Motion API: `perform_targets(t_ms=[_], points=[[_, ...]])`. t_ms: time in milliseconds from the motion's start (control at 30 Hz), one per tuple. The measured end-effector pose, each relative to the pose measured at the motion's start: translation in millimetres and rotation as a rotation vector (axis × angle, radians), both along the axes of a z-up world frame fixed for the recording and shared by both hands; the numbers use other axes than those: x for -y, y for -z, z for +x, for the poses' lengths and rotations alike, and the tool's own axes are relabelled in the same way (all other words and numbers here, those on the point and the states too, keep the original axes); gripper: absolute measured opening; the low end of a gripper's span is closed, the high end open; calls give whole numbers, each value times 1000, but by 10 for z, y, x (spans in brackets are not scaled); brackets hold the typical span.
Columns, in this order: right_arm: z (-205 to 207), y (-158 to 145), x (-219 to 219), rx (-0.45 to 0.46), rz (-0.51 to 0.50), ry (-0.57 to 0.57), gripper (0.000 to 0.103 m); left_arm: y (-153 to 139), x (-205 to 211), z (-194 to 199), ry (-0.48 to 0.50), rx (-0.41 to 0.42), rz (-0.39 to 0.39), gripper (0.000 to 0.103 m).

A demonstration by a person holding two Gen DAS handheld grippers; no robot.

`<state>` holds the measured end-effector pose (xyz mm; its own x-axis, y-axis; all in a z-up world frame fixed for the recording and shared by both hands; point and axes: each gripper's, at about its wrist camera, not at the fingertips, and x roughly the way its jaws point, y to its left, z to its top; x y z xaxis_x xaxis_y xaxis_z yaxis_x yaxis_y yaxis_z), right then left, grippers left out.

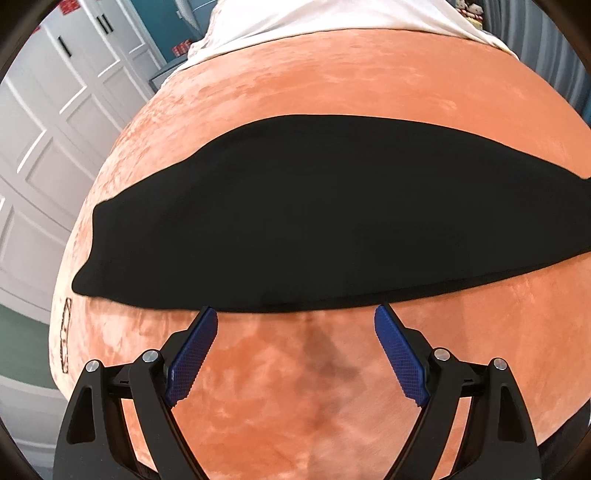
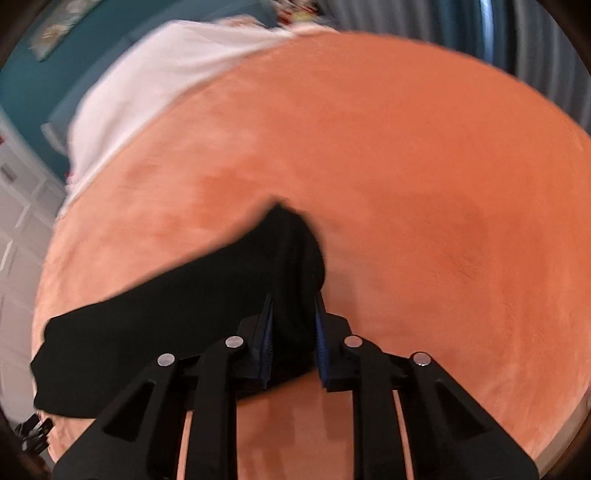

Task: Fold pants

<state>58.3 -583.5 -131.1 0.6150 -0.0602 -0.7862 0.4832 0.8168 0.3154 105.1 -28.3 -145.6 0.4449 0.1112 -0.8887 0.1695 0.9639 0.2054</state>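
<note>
The fingers (image 1: 192,354) of the left gripper (image 1: 295,314) stand spread wide with nothing between them, their blue ribbed pads facing each other over bare orange blanket (image 1: 332,387). Just beyond their tips lies the near edge of the black pants (image 1: 314,214), folded into a long band that runs across the bed from left to right; the tips sit right at that edge, and contact cannot be told. Beyond the pants the orange blanket carries on to a white sheet (image 1: 295,18) at the far end. Off to the left of the fingers stand white panelled wardrobe doors (image 1: 55,110).

In the right wrist view, which is blurred, the fingers (image 2: 266,332) of the right gripper (image 2: 293,301) are drawn close and pinch a bunched end of the black pants (image 2: 166,314) between the blue pads. From the pinch the fabric rises in a ridge just ahead of the tips, and the rest trails away to the left of the fingers across the orange blanket (image 2: 424,184). The white sheet (image 2: 155,81) lies far ahead to the left.
</note>
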Motion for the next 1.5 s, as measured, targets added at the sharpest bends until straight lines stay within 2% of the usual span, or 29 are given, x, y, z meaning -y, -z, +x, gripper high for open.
perform_targets(t_ms=[133,233,467,633,733,833,1033,1200,1233,1300,1367,1400,1467,1500], points=[[291,-422,-869,79,31,-174,17,-27,-260,-66,-18,6,-25,85],[615,-526,-1782,98,89,-342,17,-71,-533,-125,-34,14,-52,85],[1285,-220,-3660,7,125,-606,17,-198,-1277,-187,-104,42,-100,85],[1532,-30,-4477,-54,91,-688,18,-209,-1645,-209,-114,55,-116,85],[1572,177,-4697,-100,64,-700,18,-209,-1747,-207,-104,73,-105,85],[1625,375,-4810,-141,21,-703,18,-205,-1838,-161,-112,76,-140,85],[1594,322,-4900,-147,-61,-727,23,-156,-2136,8,-199,38,-271,85],[1550,256,-5071,-128,-168,-739,21,-119,-2235,26,-230,39,-273,85],[1529,204,-5109,-106,-187,-740,21,-101,-2260,33,-235,32,-287,85],[1559,280,-5171,-137,-213,-761,21,-49,-2335,57,-254,16,-324,85],[1567,349,-5224,-157,-238,-781,26,-8,-2421,93,-284,9,-363,85],[1545,300,-5246,-146,-261,-781,28,-10,-2474,109,-304,13,-385,84],[1462,155,-5257,-113,-273,-777,43,-29,-2588,136,-340,37,-432,84],[1412,86,-5232,-89,-269,-769,43,-37,-2663,163,-364,53,-467,84]])
